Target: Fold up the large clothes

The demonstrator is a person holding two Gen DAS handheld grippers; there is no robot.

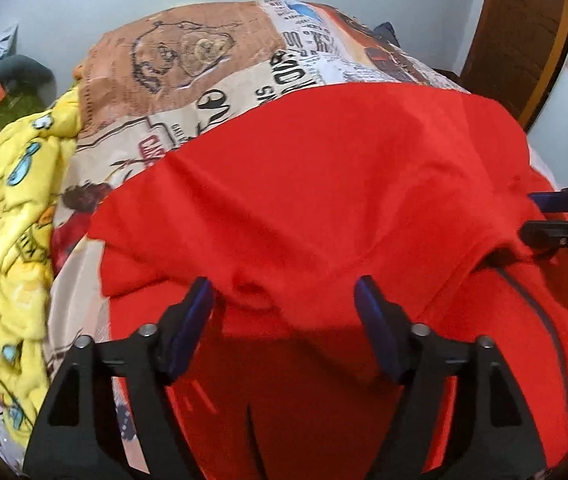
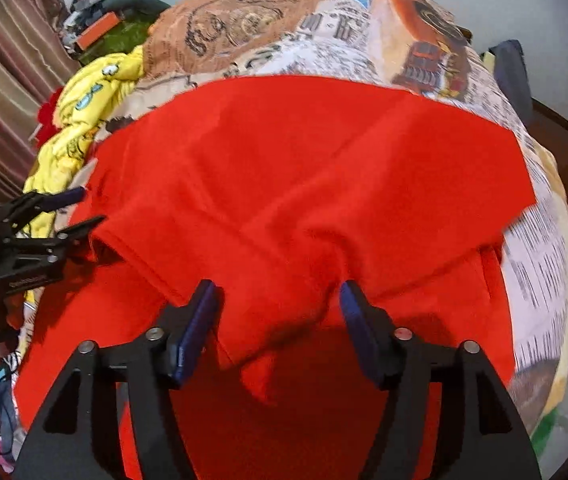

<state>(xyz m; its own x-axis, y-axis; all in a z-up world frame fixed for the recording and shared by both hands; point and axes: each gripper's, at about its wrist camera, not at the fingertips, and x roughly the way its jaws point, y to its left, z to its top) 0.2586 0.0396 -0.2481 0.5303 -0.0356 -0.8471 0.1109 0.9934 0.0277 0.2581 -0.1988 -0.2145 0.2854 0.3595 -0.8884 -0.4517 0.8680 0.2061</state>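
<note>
Red garment (image 1: 315,184) lies spread on the bed, over a printed bedspread (image 1: 188,76) with newspaper and cartoon motifs. A folded-over edge of the red cloth runs just ahead of both sets of fingers, with a lower red layer beneath them. Left gripper (image 1: 284,300): fingers (image 1: 200,300) stand apart, not pressing; a bunched ridge of the fold sits in the gap at the tips, loose. Right gripper (image 2: 278,300): fingers (image 2: 204,304) likewise parted, a drooping flap of red cloth hanging between them, pads not clamped on it. Each gripper shows at the edge of the other's view, at the neighbouring part of the same fold, jaws parted. Yellow patterned blanket (image 1: 16,216) is heaped beyond the left fingers' outer side, at the garment's edge. Wooden door (image 1: 523,36) stands far ahead and right of the left fingers. Striped curtain (image 2: 8,80) hangs behind the blanket.
</note>
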